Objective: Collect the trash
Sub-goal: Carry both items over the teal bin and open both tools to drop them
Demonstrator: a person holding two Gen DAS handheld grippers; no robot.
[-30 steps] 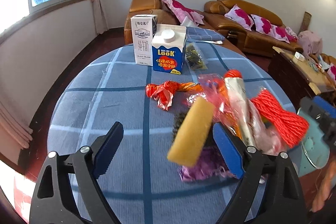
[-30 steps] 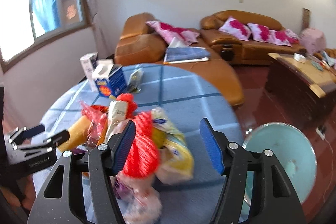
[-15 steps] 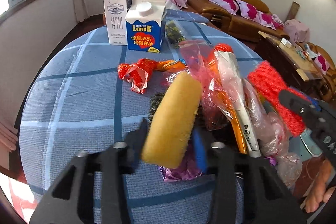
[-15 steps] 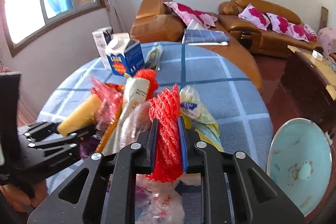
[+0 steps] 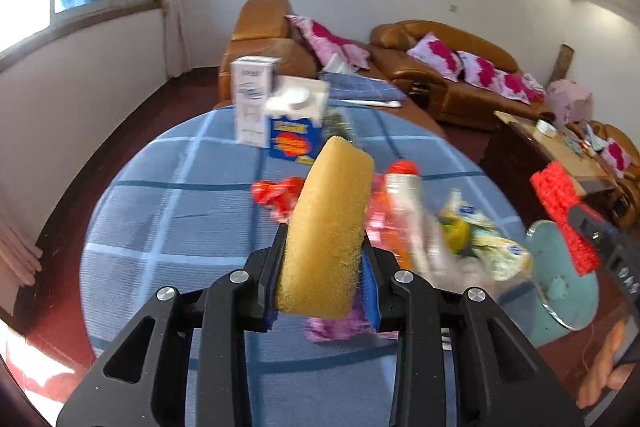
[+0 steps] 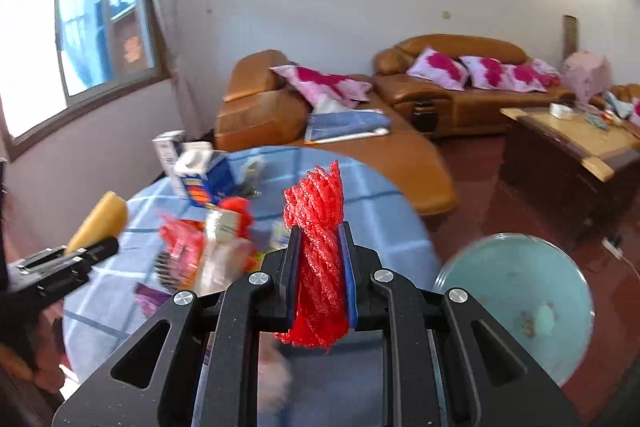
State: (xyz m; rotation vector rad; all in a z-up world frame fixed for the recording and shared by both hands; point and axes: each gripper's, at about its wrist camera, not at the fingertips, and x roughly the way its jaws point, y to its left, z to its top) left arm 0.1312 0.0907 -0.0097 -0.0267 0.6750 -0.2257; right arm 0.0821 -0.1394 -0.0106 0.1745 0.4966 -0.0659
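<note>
My left gripper [image 5: 322,267] is shut on a yellow sponge [image 5: 326,227] and holds it above the round blue checked table [image 5: 168,219]. My right gripper [image 6: 320,263] is shut on a red mesh net [image 6: 320,247], lifted off the table; the net also shows at the right of the left wrist view [image 5: 564,211]. A pile of trash lies on the table: a red wrapper [image 5: 276,193], an orange-capped tube [image 5: 404,195], yellow-white packets [image 5: 484,243] and a purple wrapper [image 5: 336,327]. A light-blue bin [image 6: 520,303] stands on the floor to the right of the table.
Two cartons stand at the table's far side: a white one [image 5: 254,99] and a blue one [image 5: 296,127]. Brown sofas with pink cushions [image 6: 460,83] lie beyond. A wooden coffee table [image 6: 572,151] is at the right. The floor is dark red.
Both grippers closed on their items, the left on the sponge, the right on the red net, and have lifted them up off the table. The views now tilt higher.
</note>
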